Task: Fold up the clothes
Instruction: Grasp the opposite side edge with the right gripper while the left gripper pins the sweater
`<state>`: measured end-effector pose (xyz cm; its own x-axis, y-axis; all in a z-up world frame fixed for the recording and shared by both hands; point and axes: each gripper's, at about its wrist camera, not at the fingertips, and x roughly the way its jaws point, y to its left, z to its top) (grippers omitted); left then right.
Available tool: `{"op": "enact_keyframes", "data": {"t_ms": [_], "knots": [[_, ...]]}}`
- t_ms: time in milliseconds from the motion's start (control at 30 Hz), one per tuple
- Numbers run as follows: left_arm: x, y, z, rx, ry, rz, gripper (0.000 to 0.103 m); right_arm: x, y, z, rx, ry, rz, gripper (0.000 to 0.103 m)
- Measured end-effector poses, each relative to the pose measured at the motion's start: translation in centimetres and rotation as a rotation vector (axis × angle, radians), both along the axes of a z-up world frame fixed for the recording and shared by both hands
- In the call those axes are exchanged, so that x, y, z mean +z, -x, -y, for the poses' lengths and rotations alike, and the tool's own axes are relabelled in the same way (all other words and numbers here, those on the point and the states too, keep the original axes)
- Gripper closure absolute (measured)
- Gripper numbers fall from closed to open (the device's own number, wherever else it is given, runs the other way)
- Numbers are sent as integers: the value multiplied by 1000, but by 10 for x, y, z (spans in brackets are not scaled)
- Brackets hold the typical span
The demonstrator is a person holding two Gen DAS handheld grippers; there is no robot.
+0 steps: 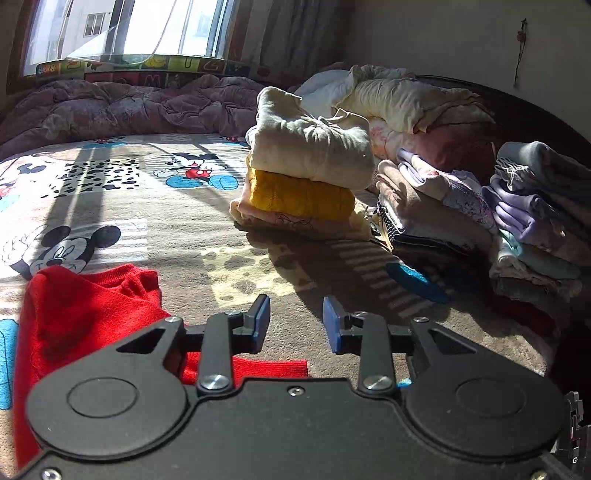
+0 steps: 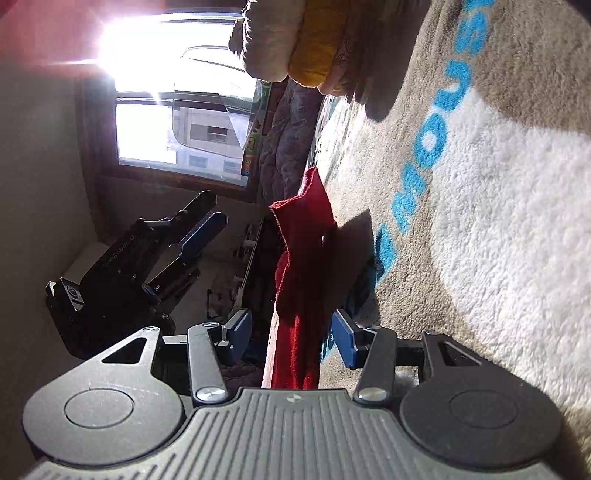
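A red knit garment lies crumpled on the Mickey Mouse bed cover, at the lower left of the left wrist view. My left gripper is open and empty, just right of the garment above the cover. In the right wrist view, which is rolled sideways, the red garment lies between the open jaws of my right gripper. The blue pads stand apart on either side of it. The left gripper shows there too, open.
Folded piles stand on the bed: a cream and yellow pile, a beige and striped pile and a grey and purple pile. Rumpled pillows and a purple quilt lie behind, under the window.
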<state>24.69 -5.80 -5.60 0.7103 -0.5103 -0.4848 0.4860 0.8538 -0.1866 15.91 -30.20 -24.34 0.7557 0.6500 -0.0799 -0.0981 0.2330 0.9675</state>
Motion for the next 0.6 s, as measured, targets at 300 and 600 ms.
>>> {"op": "enact_keyframes", "data": {"t_ms": [300,600], "knots": [[-22,111,-157,391,76,-20,72,33,-21,-3,-76,245,-32,37],[-44,150,-220,558,157,-71,73,30,-75,-18,-92,279,-142,37]]}}
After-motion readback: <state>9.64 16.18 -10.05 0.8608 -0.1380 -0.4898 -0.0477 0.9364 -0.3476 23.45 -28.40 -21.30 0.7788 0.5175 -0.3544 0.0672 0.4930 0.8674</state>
